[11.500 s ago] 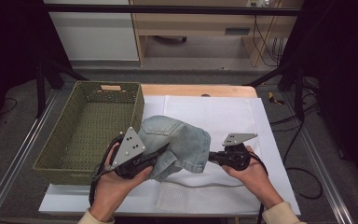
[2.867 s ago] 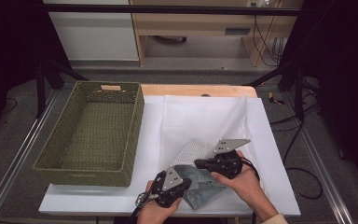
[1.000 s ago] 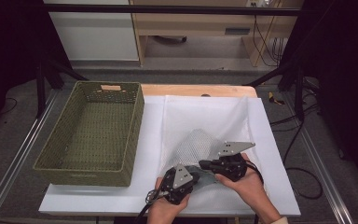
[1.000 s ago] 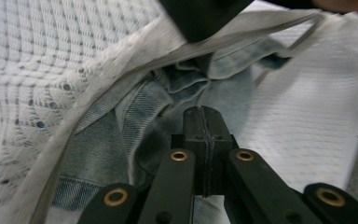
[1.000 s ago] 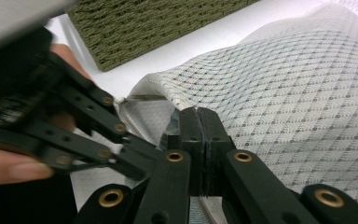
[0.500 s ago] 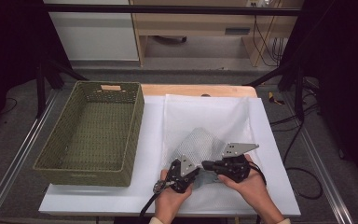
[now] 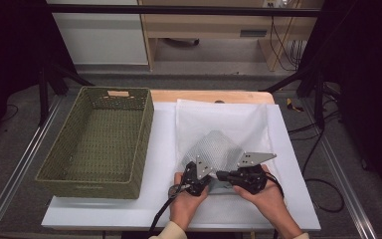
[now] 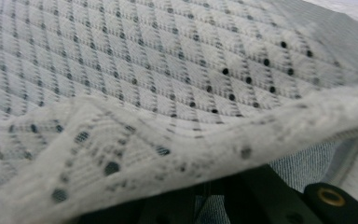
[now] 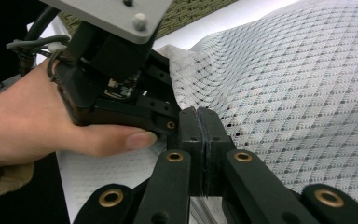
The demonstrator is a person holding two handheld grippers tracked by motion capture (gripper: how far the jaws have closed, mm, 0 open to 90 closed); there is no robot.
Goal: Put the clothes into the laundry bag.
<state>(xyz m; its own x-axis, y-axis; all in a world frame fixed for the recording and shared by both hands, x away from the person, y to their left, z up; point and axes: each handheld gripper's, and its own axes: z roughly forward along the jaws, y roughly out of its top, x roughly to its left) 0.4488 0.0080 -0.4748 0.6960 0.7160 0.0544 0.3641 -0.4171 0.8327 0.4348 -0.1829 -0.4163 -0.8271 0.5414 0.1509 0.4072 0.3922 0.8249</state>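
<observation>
The mesh laundry bag [image 7: 218,149] is lying on the white surface [image 7: 159,149], denim garment [image 8: 303,163] inside. Both the left hand-held gripper [image 7: 210,180] and right hand-held gripper [image 7: 222,176] are pinching its near edge. The wicker basket [image 7: 54,164] is standing beside, nothing inside.

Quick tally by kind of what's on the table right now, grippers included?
Mesh laundry bag, with a denim item partly inside: 1
Green woven basket: 1
White table cover: 1
Grippers: 2, left gripper and right gripper
Total: 5
</observation>
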